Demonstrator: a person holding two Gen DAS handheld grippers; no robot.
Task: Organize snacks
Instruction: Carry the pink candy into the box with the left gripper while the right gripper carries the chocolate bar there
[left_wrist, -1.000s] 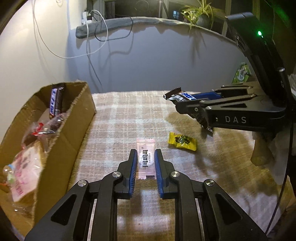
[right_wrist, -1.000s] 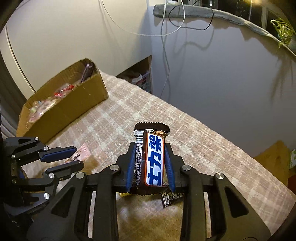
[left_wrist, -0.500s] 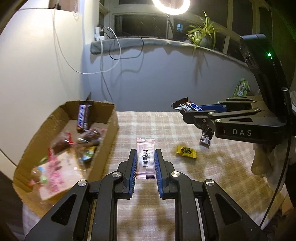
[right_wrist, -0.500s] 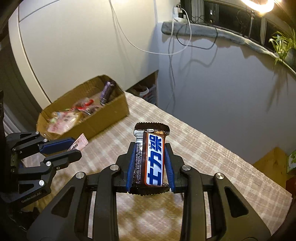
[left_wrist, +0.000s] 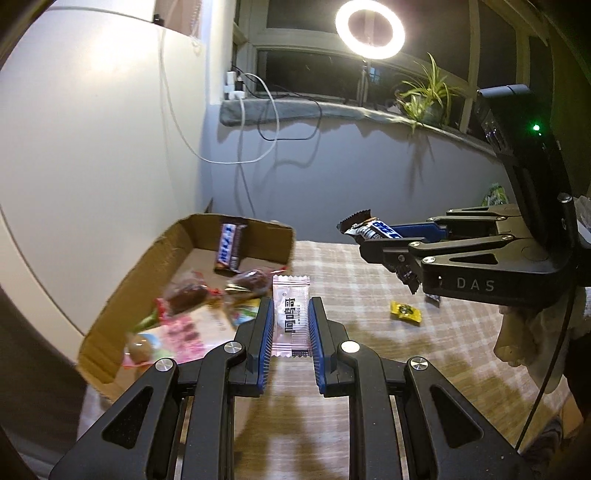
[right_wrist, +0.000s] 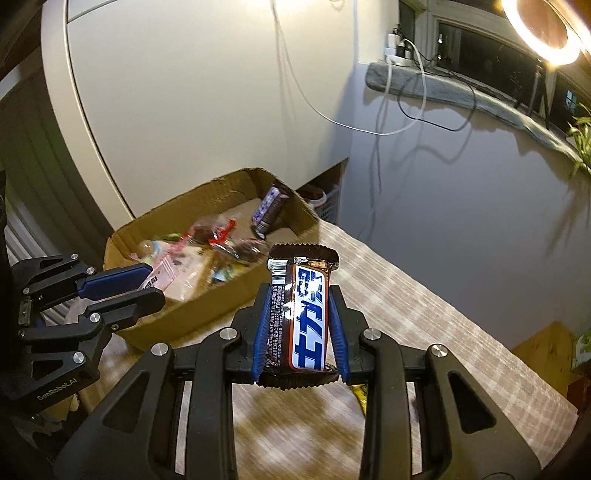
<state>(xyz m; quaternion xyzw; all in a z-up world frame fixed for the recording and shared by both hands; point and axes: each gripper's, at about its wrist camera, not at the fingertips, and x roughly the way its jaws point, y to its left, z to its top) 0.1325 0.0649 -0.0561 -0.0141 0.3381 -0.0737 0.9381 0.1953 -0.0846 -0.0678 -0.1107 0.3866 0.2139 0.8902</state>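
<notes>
Left tool (left_wrist: 291, 325) grips pink candy packet (left_wrist: 290, 317) at cardboard box (left_wrist: 147, 258) edge | right tool (right_wrist: 301, 325) clamps chocolate bar (right_wrist: 301, 314) above desk (left_wrist: 369, 332) | 1 yellow candy (left_wrist: 406, 312) below it

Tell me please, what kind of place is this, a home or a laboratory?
Probably a room in a home, lit for recording. A plaid cloth covers the table, a potted plant stands on the windowsill beside charger cables, and a ring light glows at the dark window.
</notes>
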